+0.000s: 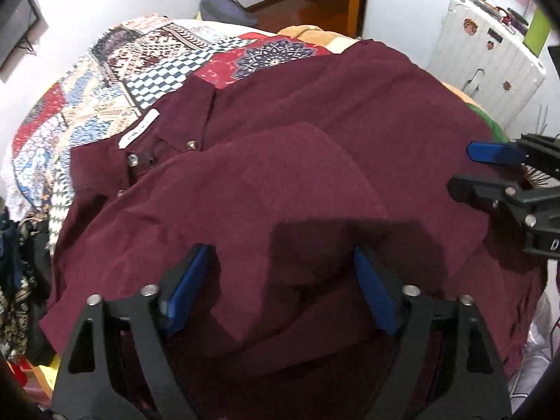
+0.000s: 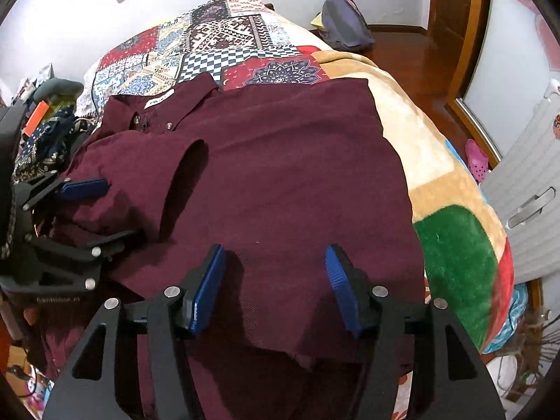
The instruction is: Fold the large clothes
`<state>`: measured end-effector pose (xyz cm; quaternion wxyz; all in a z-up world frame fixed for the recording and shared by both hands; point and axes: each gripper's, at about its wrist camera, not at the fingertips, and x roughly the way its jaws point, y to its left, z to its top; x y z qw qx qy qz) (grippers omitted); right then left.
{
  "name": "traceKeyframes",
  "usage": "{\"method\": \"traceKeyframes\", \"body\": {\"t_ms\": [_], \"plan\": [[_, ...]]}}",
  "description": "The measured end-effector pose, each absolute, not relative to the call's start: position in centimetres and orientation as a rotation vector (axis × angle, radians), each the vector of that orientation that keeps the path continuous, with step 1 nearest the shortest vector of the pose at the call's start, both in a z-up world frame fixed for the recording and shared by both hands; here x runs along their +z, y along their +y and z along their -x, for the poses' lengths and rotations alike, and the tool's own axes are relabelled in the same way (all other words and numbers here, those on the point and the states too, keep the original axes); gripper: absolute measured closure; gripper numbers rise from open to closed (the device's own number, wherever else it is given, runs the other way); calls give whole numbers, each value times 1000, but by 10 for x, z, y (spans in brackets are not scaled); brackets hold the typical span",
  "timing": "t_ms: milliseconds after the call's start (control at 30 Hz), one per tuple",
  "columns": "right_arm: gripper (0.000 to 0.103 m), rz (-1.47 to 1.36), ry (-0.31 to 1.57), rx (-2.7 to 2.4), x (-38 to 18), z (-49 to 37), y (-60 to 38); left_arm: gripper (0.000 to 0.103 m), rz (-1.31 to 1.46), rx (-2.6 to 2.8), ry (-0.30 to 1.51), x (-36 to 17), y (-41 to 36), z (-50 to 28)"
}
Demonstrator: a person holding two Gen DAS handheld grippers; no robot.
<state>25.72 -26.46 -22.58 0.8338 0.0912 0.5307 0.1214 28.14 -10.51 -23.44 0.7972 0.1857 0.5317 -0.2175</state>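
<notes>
maroon shirt (image 2: 266,161) spread flat on patchwork quilt (image 2: 224,42) over bed, collar with white label (image 2: 159,99) toward far end, one sleeve folded across front, left gripper (image 1: 280,287) jaws apart above fabric, right gripper (image 2: 274,287) likewise released, grasping nothing

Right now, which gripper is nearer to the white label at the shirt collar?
Left. The left gripper hovers over the folded sleeve just below the white label; the right gripper hangs over the shirt's lower body, farther away.
</notes>
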Motion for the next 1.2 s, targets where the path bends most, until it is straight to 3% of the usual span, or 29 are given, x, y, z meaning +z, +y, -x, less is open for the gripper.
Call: {"method": "traceKeyframes", "body": {"t_ms": [167,233,367,633,800,967,1200], "plan": [[47,-201,1129,255,-224,-256,-267,80,-363,-453,1108,-226,-102,-280],[47,-203,1132,254,-223,-257,-267,84,-302,-446,1103,-220,-92,-282],[47,-207,1128,254,-217,-260,-268,87,-112,-432,1066,-192,-55,-286],[47,-193,1052,251,-191,-276,-262,88,128,-316,823,-96,31,-265],[47,-188,1025,257,-185,-285,-252,88,235,-215,736,-68,87,-251],[47,-166,1055,269,-194,-290,-237,89,343,-151,733,-72,139,-232],[47,-103,1148,266,-218,-293,-221,89,450,-84,845,-132,182,-214]]}}
